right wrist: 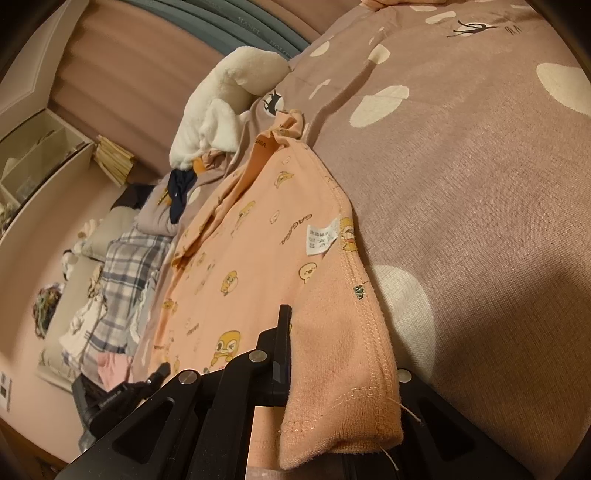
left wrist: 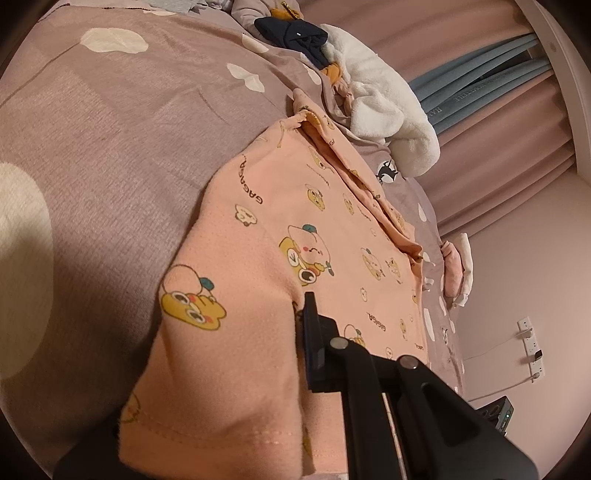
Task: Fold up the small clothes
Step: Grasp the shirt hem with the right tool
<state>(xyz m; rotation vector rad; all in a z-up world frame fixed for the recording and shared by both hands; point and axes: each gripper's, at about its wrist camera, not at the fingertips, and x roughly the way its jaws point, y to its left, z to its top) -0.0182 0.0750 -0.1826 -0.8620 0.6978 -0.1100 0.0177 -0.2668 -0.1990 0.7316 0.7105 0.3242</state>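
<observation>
A small peach garment (left wrist: 317, 206) printed with yellow cartoon figures is stretched over the mauve bedspread (left wrist: 122, 140). My left gripper (left wrist: 301, 317) is shut on its near hem; cloth drapes over the left finger and hides it. In the right wrist view the same peach garment (right wrist: 258, 258) shows its inside, with a white care label (right wrist: 323, 236). My right gripper (right wrist: 295, 332) is shut on the stitched hem, and the fabric folds over the right finger and covers it.
A white fleece piece (left wrist: 388, 103) and a dark navy garment (left wrist: 295, 35) lie at the far side of the bed. A plaid cloth (right wrist: 125, 266) and more clothes are heaped left of the garment. Wall sockets (left wrist: 532, 347) and pink curtains (left wrist: 517, 155) stand beyond.
</observation>
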